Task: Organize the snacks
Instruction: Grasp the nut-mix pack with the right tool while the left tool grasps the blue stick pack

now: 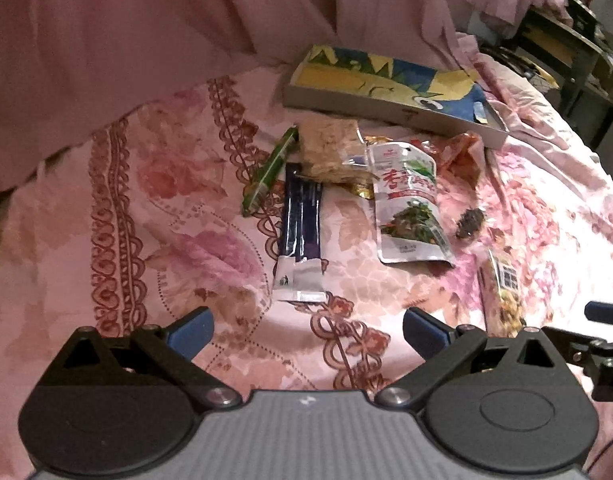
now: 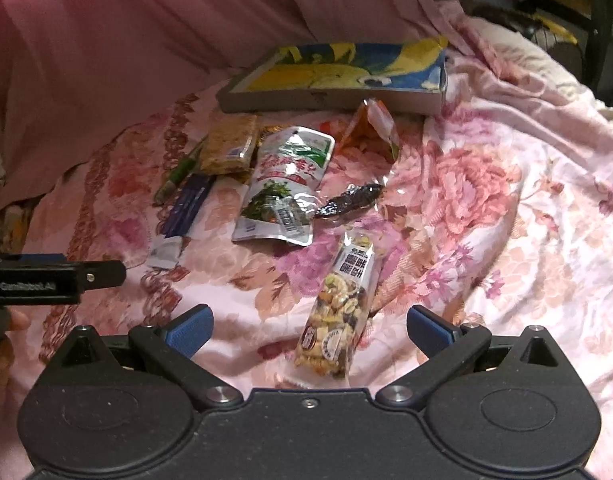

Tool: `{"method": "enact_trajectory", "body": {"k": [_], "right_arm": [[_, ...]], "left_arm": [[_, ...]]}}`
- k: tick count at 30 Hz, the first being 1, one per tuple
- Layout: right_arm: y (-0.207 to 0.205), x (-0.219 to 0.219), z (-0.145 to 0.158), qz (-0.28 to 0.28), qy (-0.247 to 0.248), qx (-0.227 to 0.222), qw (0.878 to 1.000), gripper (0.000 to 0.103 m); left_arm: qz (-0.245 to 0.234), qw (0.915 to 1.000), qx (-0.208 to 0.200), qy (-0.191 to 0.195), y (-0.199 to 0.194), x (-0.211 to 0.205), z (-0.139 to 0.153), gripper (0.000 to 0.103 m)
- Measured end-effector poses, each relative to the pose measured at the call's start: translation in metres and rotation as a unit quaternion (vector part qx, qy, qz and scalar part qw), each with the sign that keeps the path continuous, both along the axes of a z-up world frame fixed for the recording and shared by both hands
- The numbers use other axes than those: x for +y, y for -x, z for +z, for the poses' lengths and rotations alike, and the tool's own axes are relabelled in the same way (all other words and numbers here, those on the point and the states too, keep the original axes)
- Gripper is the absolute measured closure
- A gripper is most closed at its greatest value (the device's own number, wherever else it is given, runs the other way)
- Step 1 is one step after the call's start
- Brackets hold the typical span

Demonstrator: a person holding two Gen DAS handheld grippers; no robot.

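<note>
Several snack packs lie on a pink floral bedspread (image 1: 166, 200). In the left wrist view I see a dark blue stick pack (image 1: 300, 232), a green stick (image 1: 270, 170), a clear pack of beige crackers (image 1: 332, 150), a white pickled-vegetable pouch (image 1: 410, 204), an orange bag (image 1: 460, 152) and a mixed-nut pack (image 1: 502, 292). My left gripper (image 1: 306, 332) is open and empty, just short of the blue pack. My right gripper (image 2: 308, 330) is open, its fingers either side of the mixed-nut pack (image 2: 338, 312). A small dark foil pack (image 2: 350, 200) lies beyond.
A shallow open box with a yellow and blue lining (image 1: 390, 88) lies at the back of the bed, also in the right wrist view (image 2: 338, 76). Pink bedding is heaped behind it. Dark furniture (image 1: 578, 52) stands at the far right. The left gripper shows side-on in the right wrist view (image 2: 54, 276).
</note>
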State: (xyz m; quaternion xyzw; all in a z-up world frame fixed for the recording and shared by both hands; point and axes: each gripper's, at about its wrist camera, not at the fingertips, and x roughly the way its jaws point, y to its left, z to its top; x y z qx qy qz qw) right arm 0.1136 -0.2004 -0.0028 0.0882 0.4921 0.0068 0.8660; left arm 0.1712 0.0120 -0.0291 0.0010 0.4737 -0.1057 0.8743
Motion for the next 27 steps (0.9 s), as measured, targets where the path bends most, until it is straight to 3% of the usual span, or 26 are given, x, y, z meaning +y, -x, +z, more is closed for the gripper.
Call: {"method": "enact_trajectory", "body": {"k": [8, 13, 19, 21, 22, 25, 27], "right_arm": [[-0.029, -0.010, -0.039, -0.045, -0.049, 0.081, 0.995, 0.001], [-0.038, -0.012, -0.051, -0.066, -0.056, 0.083, 0.993, 0.008], [-0.043, -0.012, -0.065, -0.083, -0.060, 0.101, 0.990, 0.024], [-0.044, -0.013, -0.066, -0.087, -0.060, 0.100, 0.989, 0.040], [-0.044, -0.012, -0.067, -0.090, -0.056, 0.102, 0.989, 0.042], [-0.046, -0.011, -0.069, -0.090, -0.053, 0.101, 0.989, 0.055], [-0.048, -0.009, -0.069, -0.085, -0.053, 0.095, 0.990, 0.057]], "left_arm": [[-0.004, 0.9997, 0.017, -0.018, -0.045, 0.006, -0.019, 0.000], [-0.027, 0.9991, 0.018, -0.028, -0.068, -0.002, -0.032, 0.000], [-0.037, 0.9985, 0.014, -0.037, -0.089, -0.009, -0.047, 0.006], [-0.037, 0.9987, 0.016, -0.031, -0.096, -0.008, -0.052, 0.011], [-0.038, 0.9987, 0.019, -0.029, -0.099, -0.008, -0.055, 0.013], [-0.039, 0.9988, 0.022, -0.019, -0.108, -0.006, -0.061, 0.025], [-0.041, 0.9987, 0.023, -0.017, -0.112, -0.007, -0.064, 0.034]]}}
